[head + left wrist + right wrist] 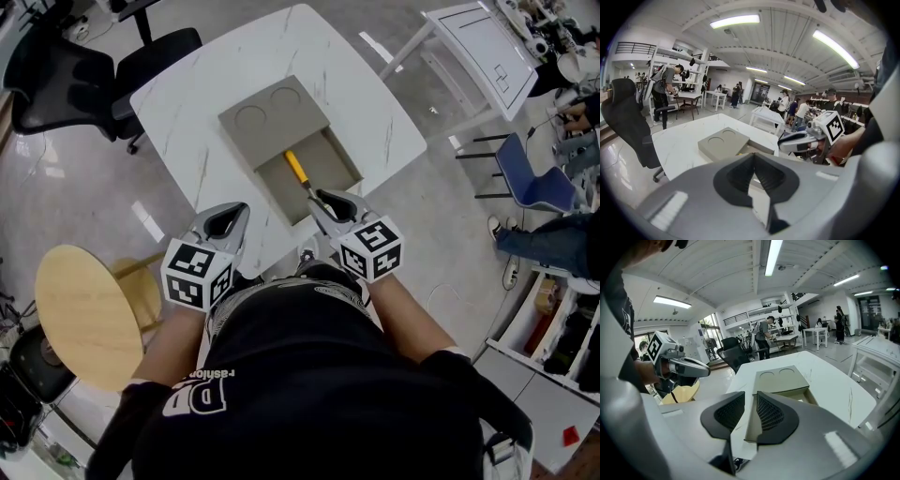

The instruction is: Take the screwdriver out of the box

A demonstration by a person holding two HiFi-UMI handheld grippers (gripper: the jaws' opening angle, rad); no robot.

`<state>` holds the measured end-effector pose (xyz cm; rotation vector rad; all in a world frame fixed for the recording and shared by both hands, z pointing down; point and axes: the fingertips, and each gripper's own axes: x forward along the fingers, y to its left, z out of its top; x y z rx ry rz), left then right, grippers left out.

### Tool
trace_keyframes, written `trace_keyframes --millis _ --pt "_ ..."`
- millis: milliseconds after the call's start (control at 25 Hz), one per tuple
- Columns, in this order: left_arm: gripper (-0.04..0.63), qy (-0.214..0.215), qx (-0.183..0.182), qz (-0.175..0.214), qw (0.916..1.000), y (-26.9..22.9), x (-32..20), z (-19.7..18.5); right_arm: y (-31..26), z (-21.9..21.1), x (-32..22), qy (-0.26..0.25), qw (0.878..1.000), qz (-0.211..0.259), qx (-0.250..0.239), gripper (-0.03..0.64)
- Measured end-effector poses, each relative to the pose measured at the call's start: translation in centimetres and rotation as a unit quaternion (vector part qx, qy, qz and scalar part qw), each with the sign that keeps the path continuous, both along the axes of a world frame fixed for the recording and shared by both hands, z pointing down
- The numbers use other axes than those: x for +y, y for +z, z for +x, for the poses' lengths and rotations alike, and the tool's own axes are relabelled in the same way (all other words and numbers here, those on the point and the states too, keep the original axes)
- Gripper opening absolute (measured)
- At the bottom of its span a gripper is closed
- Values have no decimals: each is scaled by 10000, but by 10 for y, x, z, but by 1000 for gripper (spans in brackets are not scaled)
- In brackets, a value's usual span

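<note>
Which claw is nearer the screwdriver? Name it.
The right claw: its tips reach the box's near edge, right by the screwdriver. The left claw hangs off to the side, over the table's edge.

The screwdriver [298, 172] has a yellow handle and a dark shaft. It lies flat in the open half of the grey box [333, 159], shaft end just ahead of the right gripper [323, 200]. The box's lid [272, 117], with two round recesses, covers the half farther from that gripper.

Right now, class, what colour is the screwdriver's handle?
The handle is yellow; the head view shows it best.
</note>
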<state>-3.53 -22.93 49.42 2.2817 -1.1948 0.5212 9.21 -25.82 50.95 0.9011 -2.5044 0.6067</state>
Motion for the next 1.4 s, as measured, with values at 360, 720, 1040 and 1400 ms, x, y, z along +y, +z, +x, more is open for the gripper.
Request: trace_keyframes --millis 360,720,1040,1400 --pt "58 -22 -6 -13 10000 2 -1 -6 5 -5 -2 -5 9999 -17 132 55" --pt "58 -118 -4 -87 9999 7 0 -16 29 1 -23 181 9983 -92 554 55" --pt "58 -299 -42 -212 9993 14 7 -27 73 0 -44 177 9939 -469 982 55" --pt "58 -660 -51 -324 9973 21 19 -47 123 -7 -64 170 9848 -902 1472 55"
